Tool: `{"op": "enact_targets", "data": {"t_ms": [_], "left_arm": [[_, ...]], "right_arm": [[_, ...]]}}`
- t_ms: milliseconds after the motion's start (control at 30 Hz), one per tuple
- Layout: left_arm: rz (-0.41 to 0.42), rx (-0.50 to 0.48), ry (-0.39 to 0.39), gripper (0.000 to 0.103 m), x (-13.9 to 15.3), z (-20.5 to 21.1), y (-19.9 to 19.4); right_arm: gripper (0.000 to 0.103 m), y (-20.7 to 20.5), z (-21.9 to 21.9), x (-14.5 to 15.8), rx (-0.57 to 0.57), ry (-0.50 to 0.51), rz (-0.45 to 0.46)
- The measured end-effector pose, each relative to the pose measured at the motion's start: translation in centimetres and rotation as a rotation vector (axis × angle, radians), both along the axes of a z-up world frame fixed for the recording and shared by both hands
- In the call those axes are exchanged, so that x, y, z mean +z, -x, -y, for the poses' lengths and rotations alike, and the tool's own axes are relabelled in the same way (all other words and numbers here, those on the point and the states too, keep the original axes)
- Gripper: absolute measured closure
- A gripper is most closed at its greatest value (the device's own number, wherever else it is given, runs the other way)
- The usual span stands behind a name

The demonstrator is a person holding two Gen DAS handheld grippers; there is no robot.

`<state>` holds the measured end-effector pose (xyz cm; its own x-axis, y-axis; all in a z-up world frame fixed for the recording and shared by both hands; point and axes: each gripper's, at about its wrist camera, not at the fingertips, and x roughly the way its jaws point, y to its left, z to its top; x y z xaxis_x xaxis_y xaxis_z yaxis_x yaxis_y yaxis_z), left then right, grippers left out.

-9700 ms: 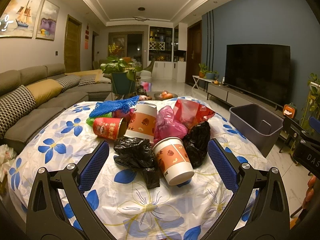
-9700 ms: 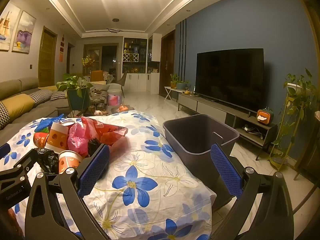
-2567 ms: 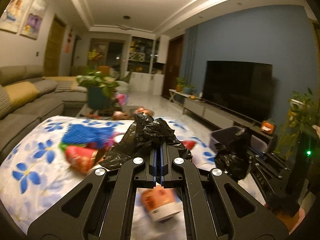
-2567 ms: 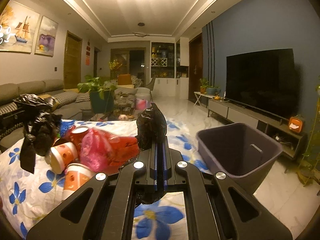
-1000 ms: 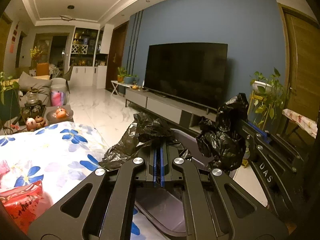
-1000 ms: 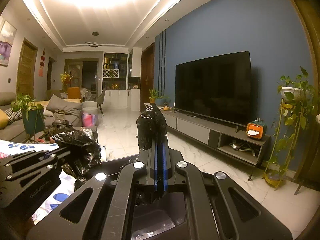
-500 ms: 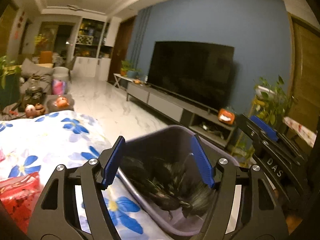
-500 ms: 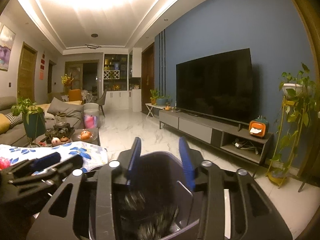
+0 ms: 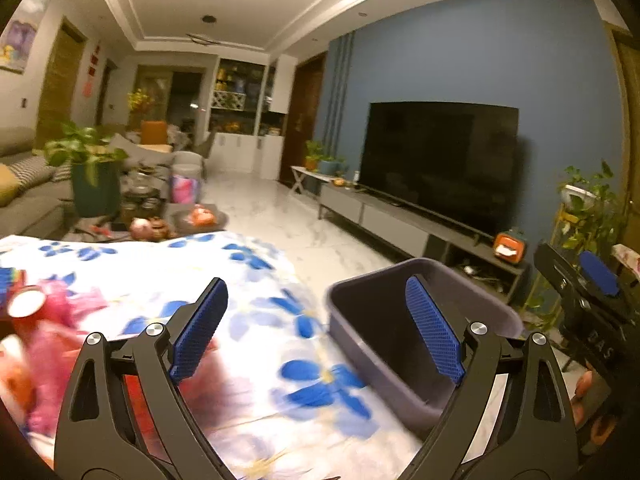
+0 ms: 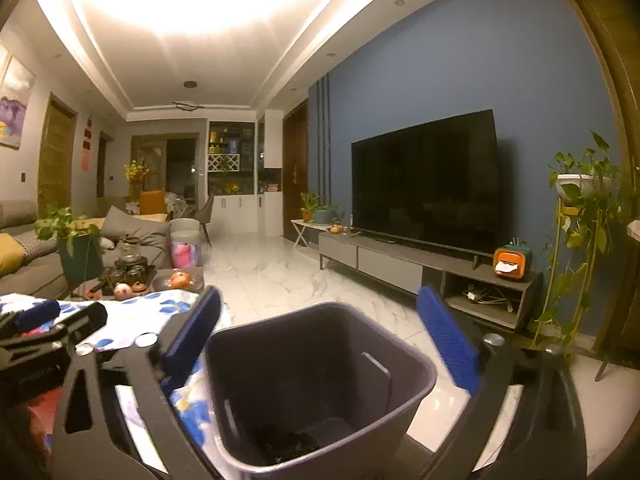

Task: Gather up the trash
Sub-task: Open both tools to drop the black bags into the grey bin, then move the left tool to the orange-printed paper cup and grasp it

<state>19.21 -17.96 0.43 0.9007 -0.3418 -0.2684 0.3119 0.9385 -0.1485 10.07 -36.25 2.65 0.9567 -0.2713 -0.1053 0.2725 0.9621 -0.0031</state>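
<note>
A grey plastic bin (image 10: 320, 384) stands on the floor against the table's right edge, with a black bag (image 10: 286, 446) lying at its bottom. My right gripper (image 10: 320, 336) hangs open just above the bin's mouth, empty. My left gripper (image 9: 316, 328) is open and empty too, over the flowered tablecloth (image 9: 248, 280), with the bin (image 9: 392, 336) behind its right finger. At the far left of the left wrist view lie blurred pieces of trash: a pink bag (image 9: 52, 360), a red wrapper (image 9: 136, 396) and a paper cup (image 9: 28, 300). The right gripper (image 9: 592, 284) shows at that view's right edge.
A low TV cabinet (image 10: 424, 268) with a large television lines the blue wall to the right. A potted vine on a stand (image 10: 580, 216) is at the far right. A coffee table with teaware (image 10: 136, 276) and a sofa (image 10: 24, 256) lie beyond the table. White marble floor stretches between.
Both grippers let their black bags fall into the bin and opened. The left gripper has since swung left, back over the tablecloth toward the trash pile; the right one stays above the bin.
</note>
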Motion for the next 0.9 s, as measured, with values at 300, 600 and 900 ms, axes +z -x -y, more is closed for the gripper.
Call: {"op": "enact_targets", "data": {"t_ms": [300, 600, 900], "left_arm": [[0.006, 0.137, -0.059, 0.014, -0.3, -7.6, 5.4], [-0.042, 0.325, -0.062, 0.014, -3.5, -15.1, 10.6], [-0.121, 0.351, -0.069, 0.014, -6.1, -17.4, 11.8]], "right_arm": [[0.006, 2.6, -4.8, -0.9, 0.099, -0.004, -0.020], [0.006, 4.3, -10.6, -2.4, 0.233, -0.012, -0.051], [0.006, 5.1, -13.6, -3.9, 0.317, -0.079, -0.102]]}}
